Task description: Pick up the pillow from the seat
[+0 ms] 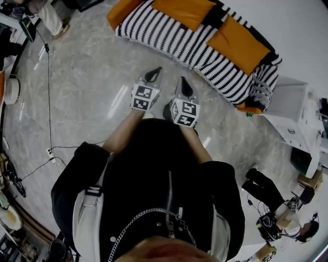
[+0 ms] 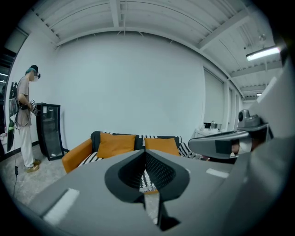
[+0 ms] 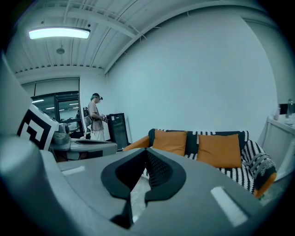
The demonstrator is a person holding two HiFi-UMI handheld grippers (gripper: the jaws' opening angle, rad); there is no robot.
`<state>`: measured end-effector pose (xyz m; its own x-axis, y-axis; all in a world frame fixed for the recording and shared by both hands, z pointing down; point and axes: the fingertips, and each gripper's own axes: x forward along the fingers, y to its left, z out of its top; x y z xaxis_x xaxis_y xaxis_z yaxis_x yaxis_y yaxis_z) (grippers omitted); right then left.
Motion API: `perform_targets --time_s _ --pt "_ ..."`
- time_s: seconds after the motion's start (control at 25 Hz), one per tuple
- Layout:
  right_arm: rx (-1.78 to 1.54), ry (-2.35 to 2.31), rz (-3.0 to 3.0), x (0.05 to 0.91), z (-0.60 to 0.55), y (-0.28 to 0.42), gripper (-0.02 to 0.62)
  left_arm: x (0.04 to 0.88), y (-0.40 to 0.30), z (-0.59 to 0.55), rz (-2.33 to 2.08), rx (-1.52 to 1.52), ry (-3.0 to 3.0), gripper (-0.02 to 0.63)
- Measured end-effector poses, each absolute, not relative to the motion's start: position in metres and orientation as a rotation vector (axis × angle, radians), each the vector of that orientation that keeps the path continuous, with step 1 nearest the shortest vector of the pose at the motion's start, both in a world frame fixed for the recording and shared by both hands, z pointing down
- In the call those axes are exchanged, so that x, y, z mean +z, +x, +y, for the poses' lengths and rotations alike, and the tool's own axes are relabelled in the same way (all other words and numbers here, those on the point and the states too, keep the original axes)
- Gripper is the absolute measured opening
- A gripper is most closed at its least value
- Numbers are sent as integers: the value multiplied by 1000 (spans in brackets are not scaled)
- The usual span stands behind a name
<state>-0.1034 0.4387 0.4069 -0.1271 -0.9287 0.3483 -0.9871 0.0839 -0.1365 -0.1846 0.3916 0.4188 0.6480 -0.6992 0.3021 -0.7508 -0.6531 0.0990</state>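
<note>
A black-and-white striped sofa (image 1: 169,37) is standing on the grey marbled floor (image 1: 87,77). An orange pillow (image 1: 185,11) and a second orange pillow (image 1: 241,43) are leaning side by side against the sofa's back.

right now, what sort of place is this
Likely a lab staged as a lounge: a striped sofa with orange pillows, a cable over the floor, and another person with a headset.

The pillows (image 1: 241,43) are orange, the sofa (image 1: 169,36) black-and-white striped, the floor (image 1: 87,77) grey and marbled.
</note>
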Motion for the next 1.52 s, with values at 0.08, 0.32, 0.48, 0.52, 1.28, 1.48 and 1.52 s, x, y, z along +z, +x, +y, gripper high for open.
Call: perform_targets --time_s 0.08,0.32,0.48,0.52,1.28,1.48,1.52 --pt "515 1951 -2178 409 436 -98 2 420 -180 388 -1187 355 2650 11" --pt "546 1949 -2171 413 413 -78 2 421 -165 365 -1202 352 2630 11" --pt "559 1930 -2183 414 390 -67 2 422 -154 346 -1218 348 2617 11" --pt "563 1928 -2183 414 383 -63 2 423 -151 339 -1223 351 2613 11" --pt "575 1848 -2260 410 292 18 2 415 -69 250 -1297 416 2587 11" --pt "625 1855 -2256 421 282 40 2 419 -55 237 -1313 449 2573 11" --pt "634 1859 -2254 422 278 43 2 419 -54 234 -1314 452 2571 11"
